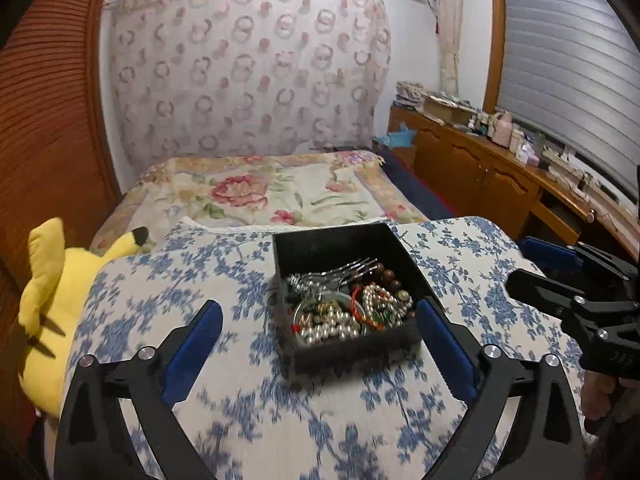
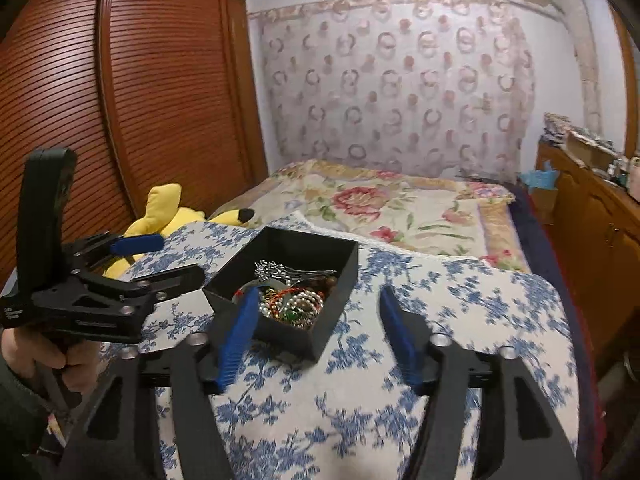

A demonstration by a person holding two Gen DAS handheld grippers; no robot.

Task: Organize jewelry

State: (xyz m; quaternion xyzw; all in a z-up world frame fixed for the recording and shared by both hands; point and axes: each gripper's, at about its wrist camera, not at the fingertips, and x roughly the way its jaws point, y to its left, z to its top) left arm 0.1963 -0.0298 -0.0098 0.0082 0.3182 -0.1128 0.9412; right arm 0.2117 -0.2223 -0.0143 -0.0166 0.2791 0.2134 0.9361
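So there's a black box sitting on the table, the one with the blue-flower cloth, and it's packed with jewelry: pearl strands, brown beads, a red cord, some silver pins. The left gripper is spread wide with nothing in it, its blue pads either side of the box's near end. The right gripper is wide too and empty, with the box's near corner just behind its left finger.

Funny how the two views split the room. The left wrist view catches the wooden cabinet and shuttered window out at 2 o'clock. The right wrist view shows the slatted wardrobe at 10 o'clock much better, plus the person's hand around the left gripper's handle. Both show the yellow plush and the floral bed behind the table.
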